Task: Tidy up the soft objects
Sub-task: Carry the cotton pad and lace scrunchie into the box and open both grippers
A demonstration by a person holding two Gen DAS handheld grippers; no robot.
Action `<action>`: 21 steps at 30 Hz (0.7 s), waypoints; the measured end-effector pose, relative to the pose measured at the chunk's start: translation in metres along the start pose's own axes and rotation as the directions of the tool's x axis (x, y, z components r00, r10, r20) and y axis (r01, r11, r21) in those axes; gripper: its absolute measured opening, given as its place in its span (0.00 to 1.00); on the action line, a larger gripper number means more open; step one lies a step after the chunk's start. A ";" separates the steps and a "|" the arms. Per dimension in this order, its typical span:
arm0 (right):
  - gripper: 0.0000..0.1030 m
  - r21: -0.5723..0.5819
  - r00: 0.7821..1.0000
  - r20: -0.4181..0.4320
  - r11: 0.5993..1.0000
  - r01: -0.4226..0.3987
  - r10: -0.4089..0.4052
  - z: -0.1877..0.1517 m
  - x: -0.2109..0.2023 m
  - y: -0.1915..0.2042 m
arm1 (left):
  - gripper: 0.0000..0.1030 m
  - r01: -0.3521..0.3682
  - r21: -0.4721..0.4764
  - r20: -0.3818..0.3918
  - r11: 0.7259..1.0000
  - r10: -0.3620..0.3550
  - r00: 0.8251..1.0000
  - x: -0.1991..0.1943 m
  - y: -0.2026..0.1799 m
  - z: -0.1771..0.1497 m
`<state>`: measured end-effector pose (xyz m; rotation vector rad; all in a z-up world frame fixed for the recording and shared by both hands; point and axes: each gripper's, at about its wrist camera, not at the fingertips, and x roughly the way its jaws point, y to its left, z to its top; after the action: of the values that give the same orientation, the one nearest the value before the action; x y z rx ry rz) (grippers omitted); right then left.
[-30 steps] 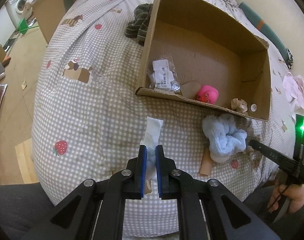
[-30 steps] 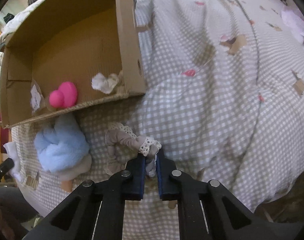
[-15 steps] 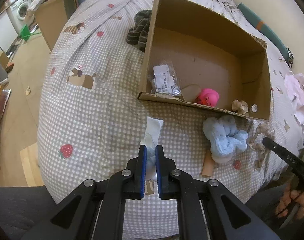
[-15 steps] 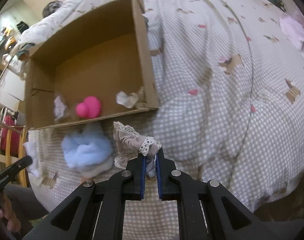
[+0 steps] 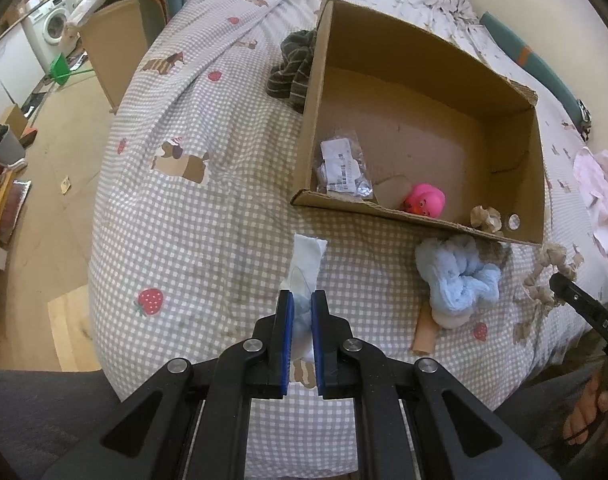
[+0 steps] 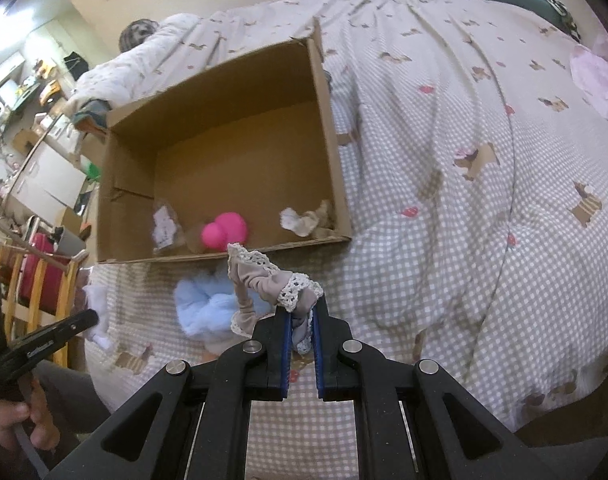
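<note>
My left gripper (image 5: pixel 300 298) is shut on a pale blue-white cloth (image 5: pixel 307 258) that lies on the checked bedspread in front of the cardboard box (image 5: pixel 383 210). My right gripper (image 6: pixel 302 314) is shut on a beige lace-trimmed scrunchie (image 6: pixel 264 280) and holds it lifted above the bed, just before the box's (image 6: pixel 331 152) near wall. The scrunchie also shows in the left wrist view (image 5: pixel 547 272). A fluffy light-blue scrunchie (image 5: pixel 457 280) lies on the bed by the box, and also shows in the right wrist view (image 6: pixel 202 306).
The box holds a pink rubber duck (image 5: pixel 425 202), a plastic packet (image 5: pixel 341 166) and crumpled paper (image 5: pixel 485 218). A dark striped cloth (image 5: pixel 292 68) lies behind the box's left wall. A pink garment (image 6: pixel 597 72) lies at far right. The bed edge drops to the floor on the left.
My right gripper has lifted the beige scrunchie off the bed and risen, facing the box. My left gripper has pulled back slightly, still holding the pale cloth.
</note>
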<state>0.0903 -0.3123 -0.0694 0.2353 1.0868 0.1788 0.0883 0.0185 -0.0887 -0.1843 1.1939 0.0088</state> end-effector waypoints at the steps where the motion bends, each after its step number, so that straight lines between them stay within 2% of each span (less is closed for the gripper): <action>1: 0.10 -0.005 1.000 0.006 1.000 -0.006 0.006 -0.001 -0.003 0.001 | 0.08 -0.002 0.001 0.007 1.000 0.002 1.000 -0.002 0.000 0.000; 8: 0.10 -0.037 0.999 0.028 0.998 -0.042 0.044 -0.008 -0.012 0.016 | 0.08 -0.021 0.019 0.068 1.000 0.020 0.997 -0.017 -0.004 0.000; 14: 0.10 -0.051 0.994 0.063 0.995 -0.086 0.089 -0.014 -0.023 0.026 | 0.08 -0.005 0.078 0.126 0.997 -0.005 0.992 -0.039 -0.017 -0.002; 21: 0.10 -0.053 0.985 0.115 0.991 -0.126 0.132 -0.006 -0.038 0.034 | 0.08 -0.006 0.096 0.211 0.995 -0.014 0.977 -0.072 -0.024 0.019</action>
<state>0.0670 -0.2887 -0.0297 0.2720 0.9495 0.3021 0.0816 0.0038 -0.0119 -0.0983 0.9786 -0.0318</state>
